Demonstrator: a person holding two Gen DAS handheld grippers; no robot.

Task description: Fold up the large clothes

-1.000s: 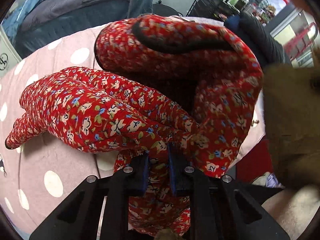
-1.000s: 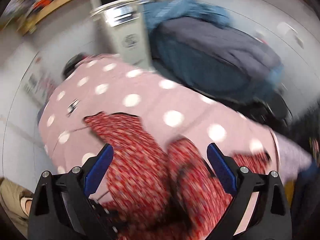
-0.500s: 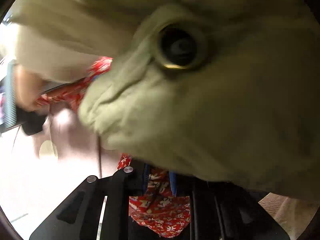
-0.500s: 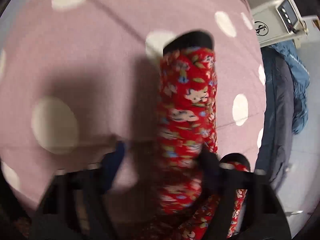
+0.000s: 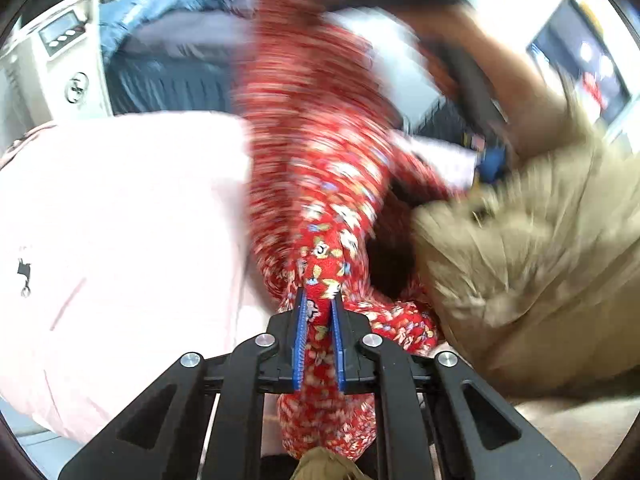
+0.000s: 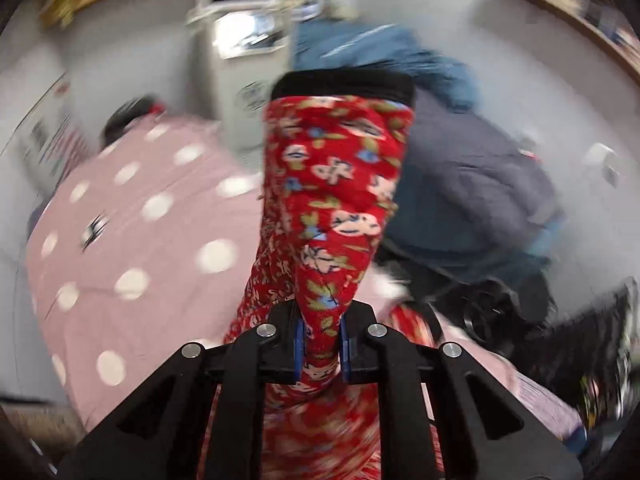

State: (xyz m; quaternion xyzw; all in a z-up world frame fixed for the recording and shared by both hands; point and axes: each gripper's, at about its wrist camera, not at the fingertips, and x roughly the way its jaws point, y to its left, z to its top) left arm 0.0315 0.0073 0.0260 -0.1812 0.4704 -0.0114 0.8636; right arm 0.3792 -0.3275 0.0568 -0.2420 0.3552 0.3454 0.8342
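The red floral garment (image 5: pixel 316 184) is lifted off the pink polka-dot bed cover (image 5: pixel 120 216). My left gripper (image 5: pixel 318 308) is shut on a bunch of its fabric, which stretches up and away, blurred. My right gripper (image 6: pixel 320 332) is shut on another part of the red floral garment (image 6: pixel 332 200), near a black-trimmed cuff (image 6: pixel 342 84) that stands up in front of the camera. The rest of the garment hangs below both grippers.
The polka-dot cover (image 6: pixel 132 232) lies left in the right wrist view. A dark grey and blue bedding heap (image 6: pixel 464 168) is behind it. A white appliance (image 5: pixel 60 64) stands at the back left. The person's tan clothing (image 5: pixel 540 260) fills the right.
My right gripper has closed on the garment's cuffed end and lifted it off the cover. My left gripper, still shut on the fabric, swung away from the person's clothing toward the bed.
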